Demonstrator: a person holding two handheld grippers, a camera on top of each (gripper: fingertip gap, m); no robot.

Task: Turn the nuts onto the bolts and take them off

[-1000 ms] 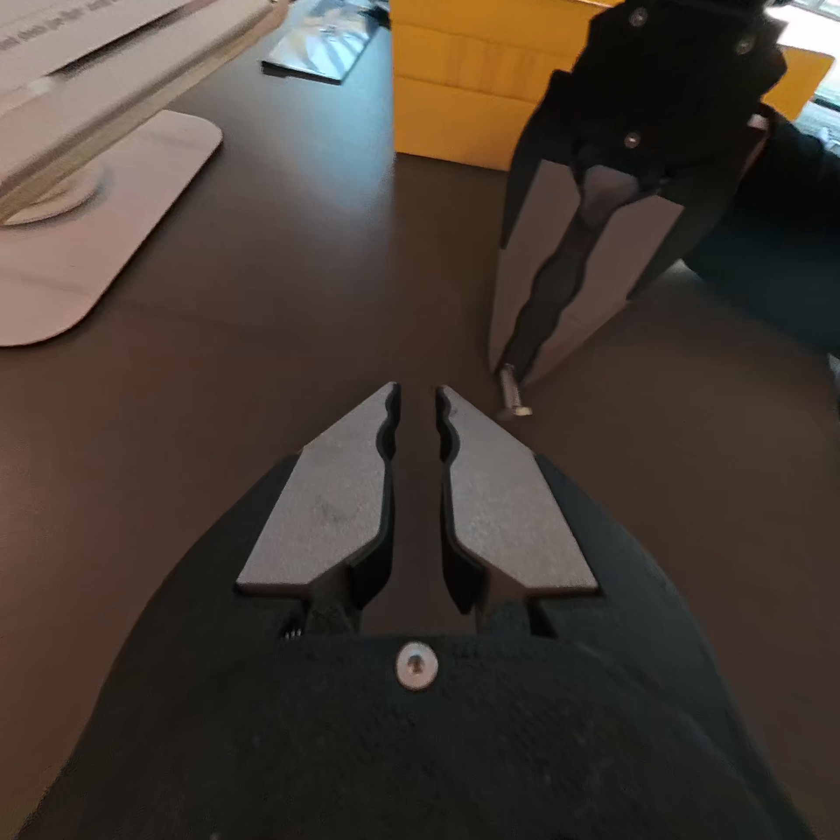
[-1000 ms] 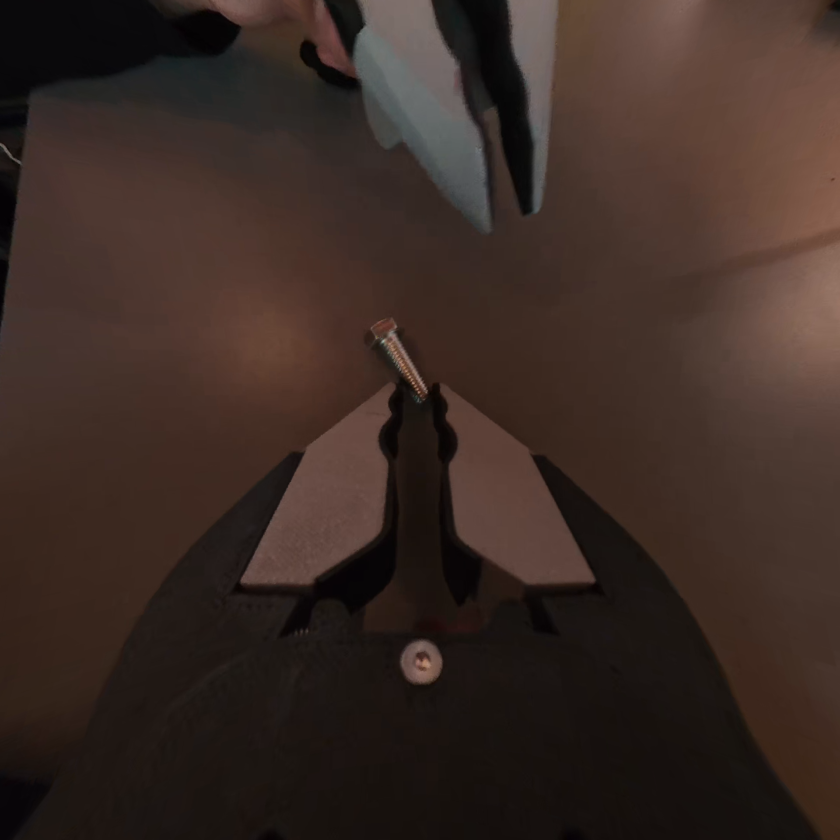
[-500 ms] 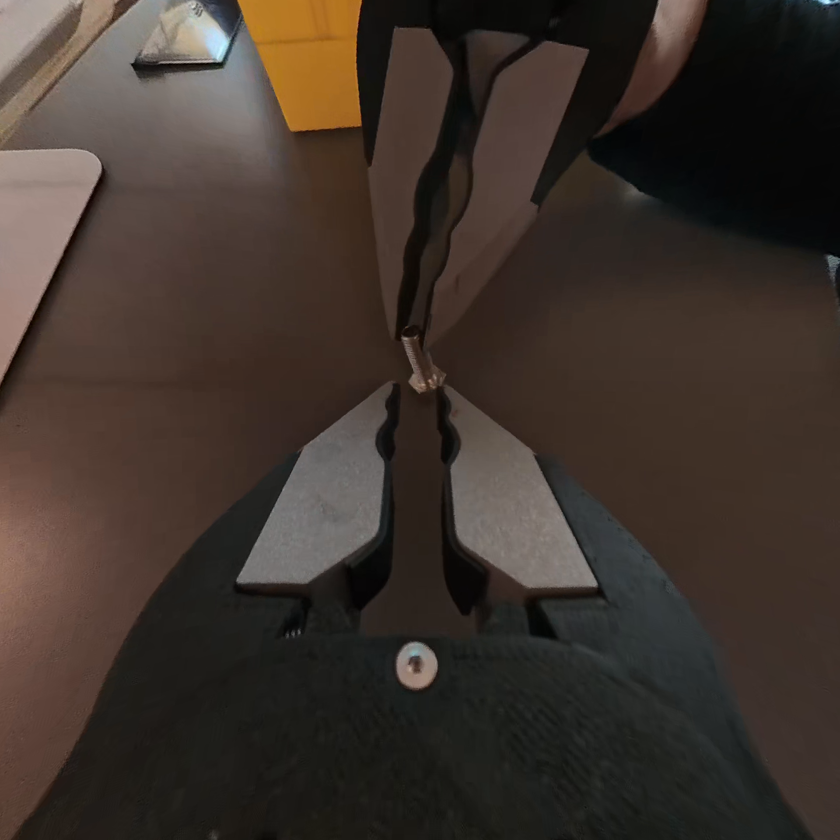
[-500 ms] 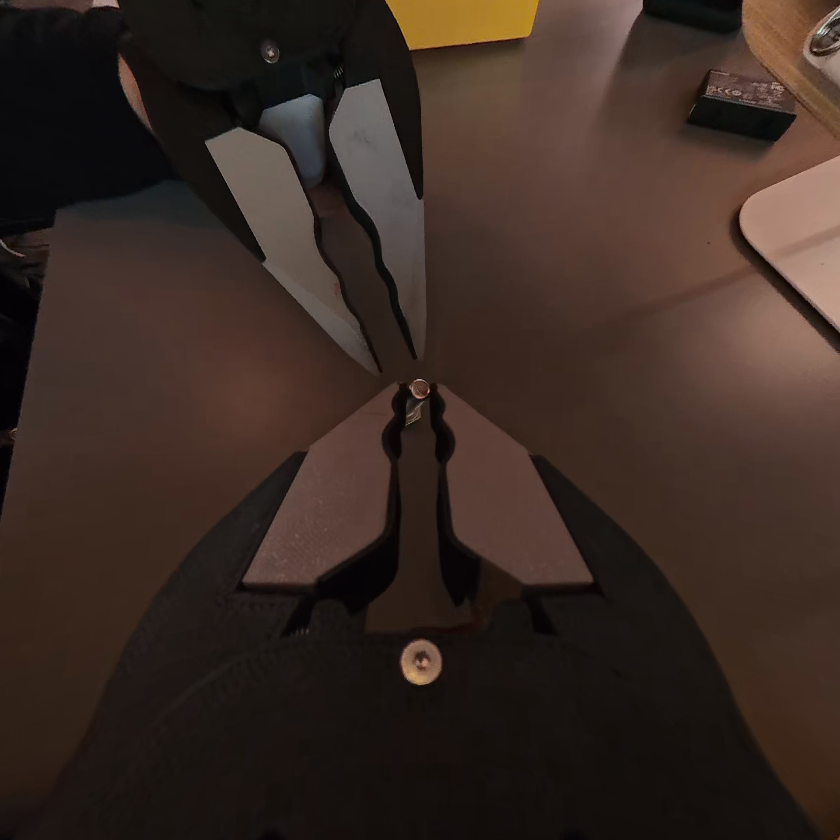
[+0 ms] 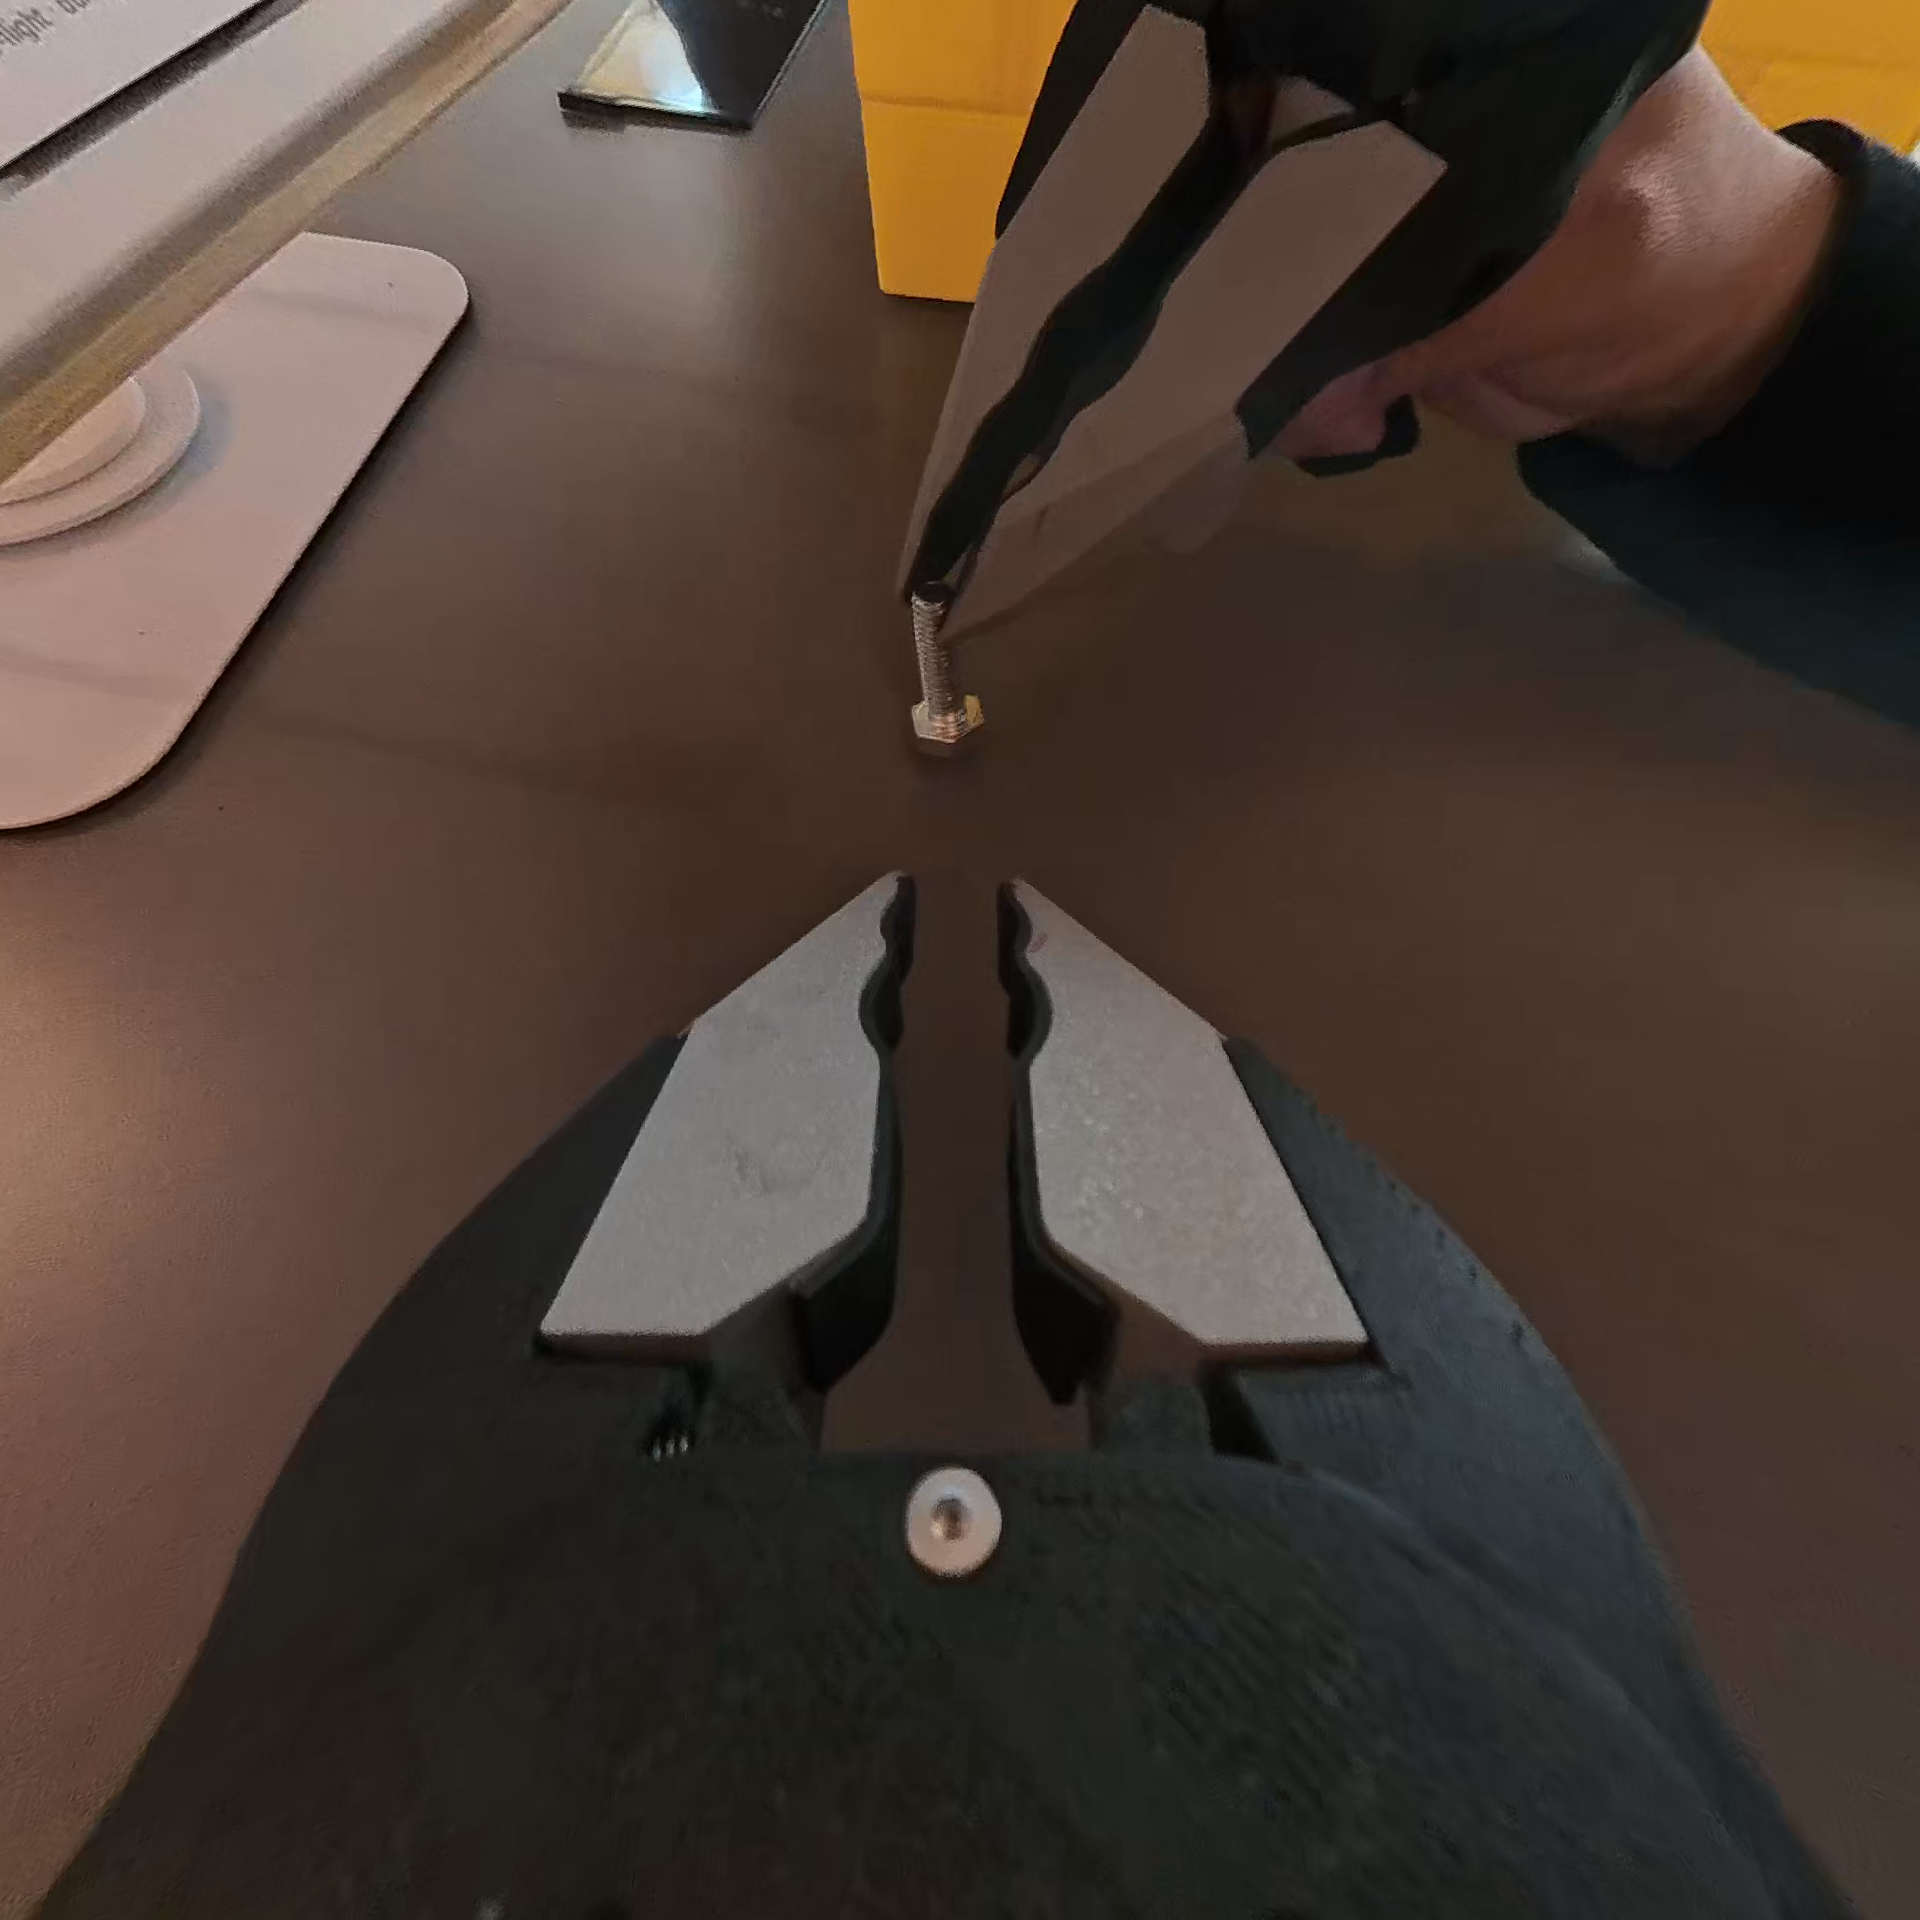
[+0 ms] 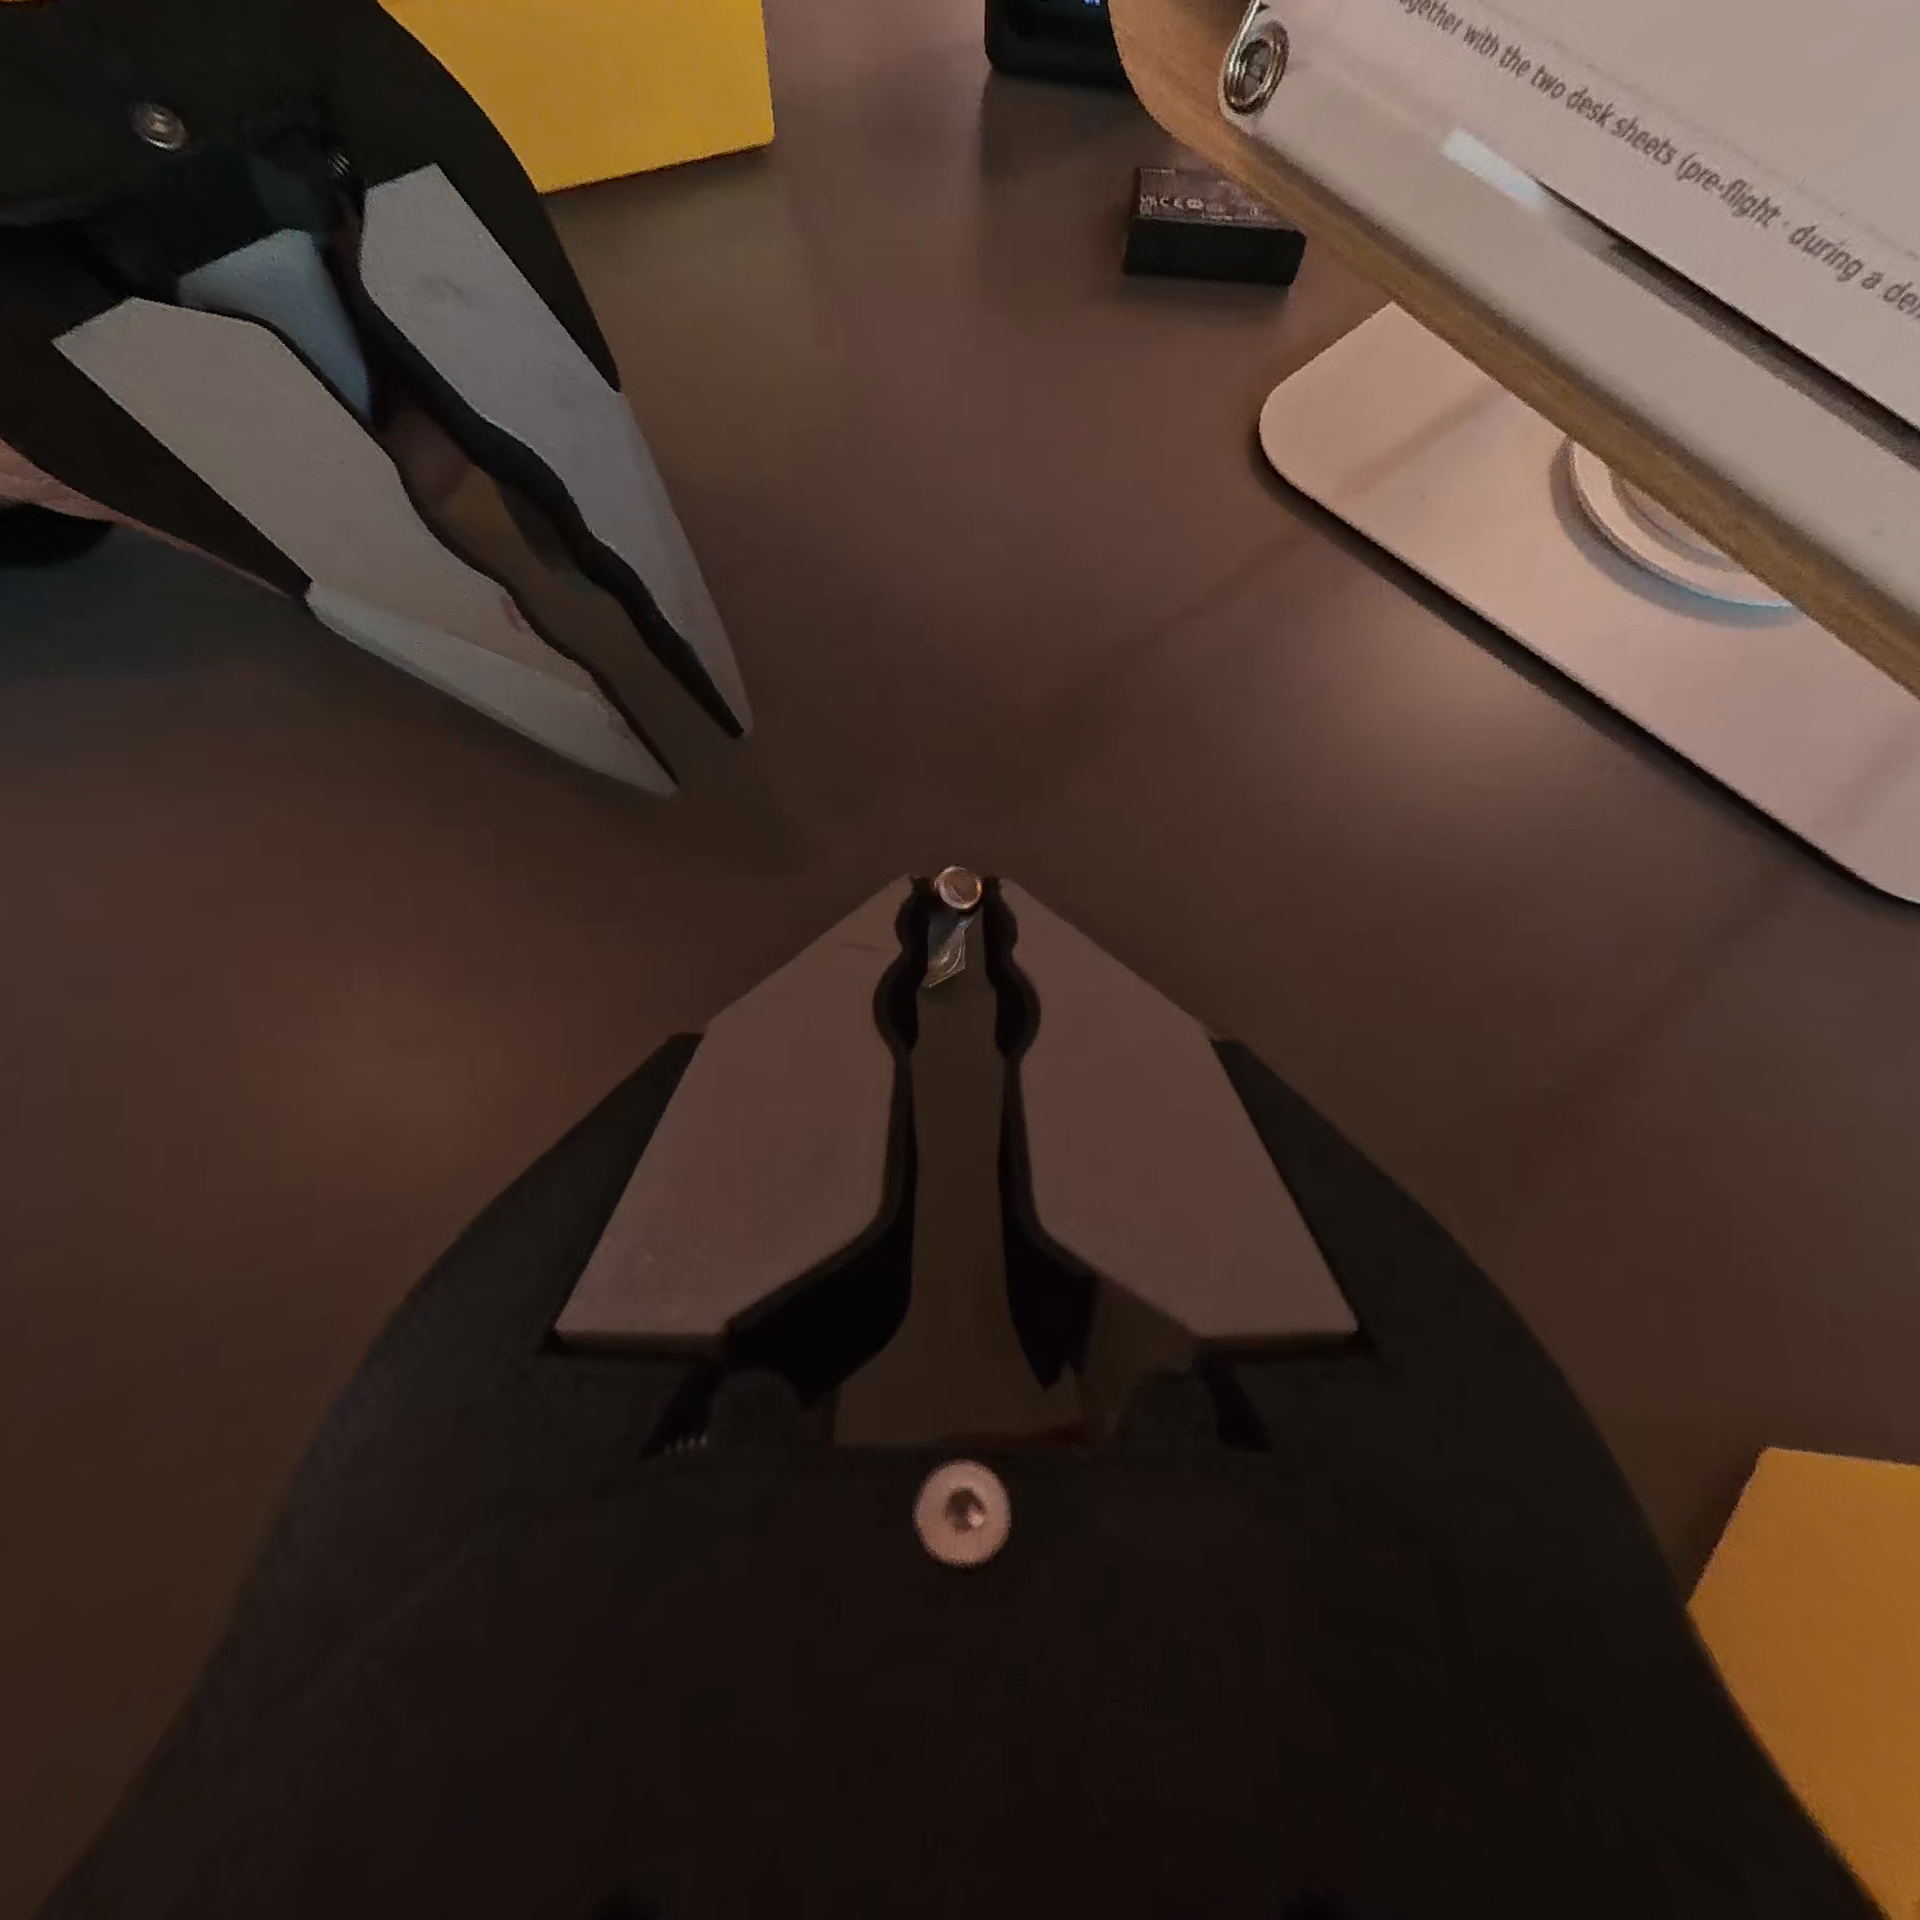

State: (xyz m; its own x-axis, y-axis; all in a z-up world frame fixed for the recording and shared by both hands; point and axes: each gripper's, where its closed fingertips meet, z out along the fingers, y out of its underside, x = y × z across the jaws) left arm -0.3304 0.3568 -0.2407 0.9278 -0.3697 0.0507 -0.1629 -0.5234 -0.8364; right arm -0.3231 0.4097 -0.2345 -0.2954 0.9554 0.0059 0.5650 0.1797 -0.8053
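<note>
A silver hex bolt (image 5: pixel 938 670) stands upright on the dark table (image 5: pixel 416 987) with its head down on the surface. My right gripper (image 5: pixel 940 594) is shut on the bolt's threaded top end; in the right wrist view the bolt's end (image 6: pixel 956 889) shows between the tips of this gripper (image 6: pixel 956 896). My left gripper (image 5: pixel 956 896) is a little short of the bolt, its jaws a narrow gap apart with nothing between them. It also shows in the right wrist view (image 6: pixel 707 756), up and to the left of the bolt. I see no nut.
A yellow box (image 5: pixel 935 177) stands behind the bolt. A white stand base (image 5: pixel 208 499) carrying a tilted board with paper is at the left. A small black block (image 6: pixel 1210 223) and a dark flat item (image 5: pixel 686 62) lie farther back. A person's hand (image 5: pixel 1621 301) holds the right gripper. Some 6 cm of space lies between my two pairs of fingers. The small black block (image 6: pixel 1210 223) is about equally far from each gripper, around 25 cm.
The right gripper has turned the bolt from tilted to upright, head down on the table. The left gripper has drawn back, so the bolt is farther from its tips.
</note>
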